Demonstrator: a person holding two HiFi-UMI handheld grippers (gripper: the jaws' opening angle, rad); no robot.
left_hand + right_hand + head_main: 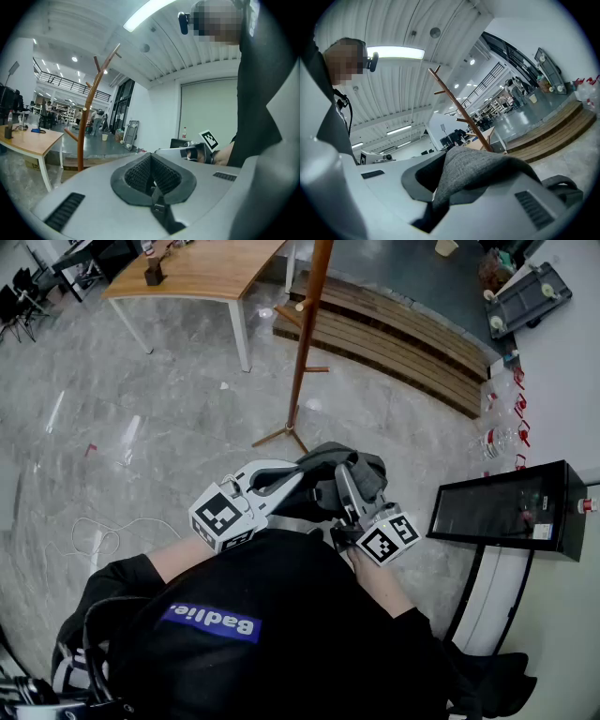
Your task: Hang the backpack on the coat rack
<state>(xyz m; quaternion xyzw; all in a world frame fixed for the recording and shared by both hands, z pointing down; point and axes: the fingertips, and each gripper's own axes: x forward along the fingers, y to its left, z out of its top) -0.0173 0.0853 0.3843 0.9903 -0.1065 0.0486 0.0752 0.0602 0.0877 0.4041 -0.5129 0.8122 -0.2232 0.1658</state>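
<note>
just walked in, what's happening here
A person is holding a grey backpack in front of them with two hand-held tools. The right tool is clamped on the grey cloth. The left tool looks closed on a thin black strap. The wooden coat rack stands further ahead on the floor, with nothing hung on the part in view. The backpack is not on it yet.
</note>
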